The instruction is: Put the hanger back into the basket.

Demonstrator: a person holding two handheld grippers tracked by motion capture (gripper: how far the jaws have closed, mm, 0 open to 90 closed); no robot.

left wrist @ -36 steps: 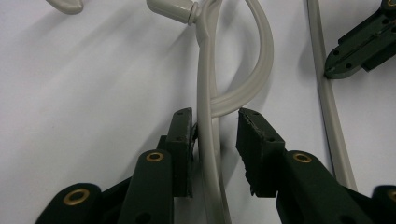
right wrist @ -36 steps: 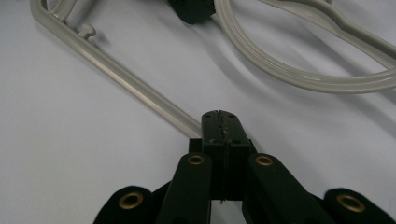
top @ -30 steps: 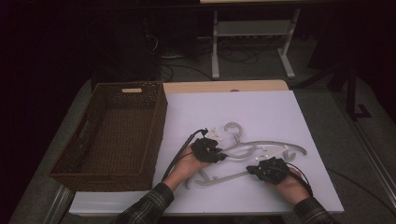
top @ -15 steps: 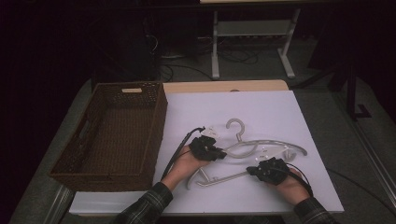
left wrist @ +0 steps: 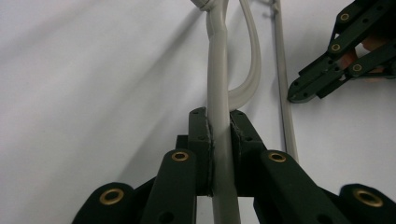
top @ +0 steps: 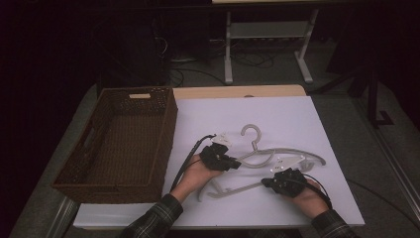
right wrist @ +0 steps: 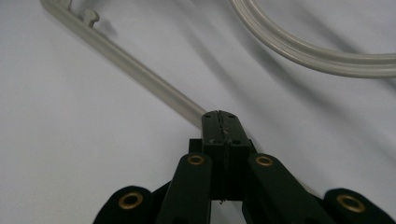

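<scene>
Left gripper view: the left gripper [left wrist: 219,128] squeezes its jaws tight on the pale hanger [left wrist: 217,88], on one curved arm. The right gripper [right wrist: 220,122] has its jaws pressed together on the hanger's thin bottom bar. From the high view, the hanger [top: 277,153] lies on the white table [top: 218,119], to the right of the brown basket [top: 119,139], with both hands near it.
</scene>
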